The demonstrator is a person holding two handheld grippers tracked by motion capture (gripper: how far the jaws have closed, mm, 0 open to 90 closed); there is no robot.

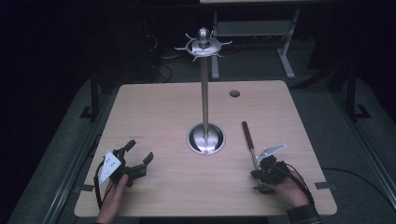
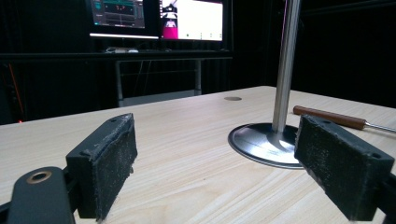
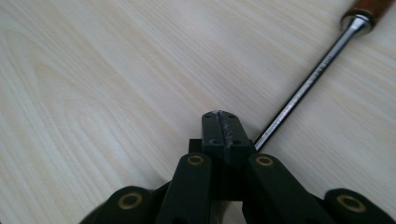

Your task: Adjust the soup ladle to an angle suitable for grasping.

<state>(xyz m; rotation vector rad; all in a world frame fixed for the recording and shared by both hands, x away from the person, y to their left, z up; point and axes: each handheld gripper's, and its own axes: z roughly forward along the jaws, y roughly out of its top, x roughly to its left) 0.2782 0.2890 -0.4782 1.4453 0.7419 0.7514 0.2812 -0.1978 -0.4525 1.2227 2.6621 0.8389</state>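
Pinching nothing, right gripper (image 3: 221, 122) jaws pressed together beside the wood-handled tool (image 3: 308, 84) lying on the table (image 1: 159, 116); left gripper (image 2: 217, 163) spread wide, near the stand (image 1: 206, 138).

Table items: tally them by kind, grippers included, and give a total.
Metal stand: 1
Wooden-handled utensil: 1
Grippers: 2, the left gripper with jaws open, the right gripper with jaws shut, beside the utensil's shaft
Total: 4

Left tongs (image 1: 138, 154) gape wide; right tongs (image 1: 256, 164) are pressed together.
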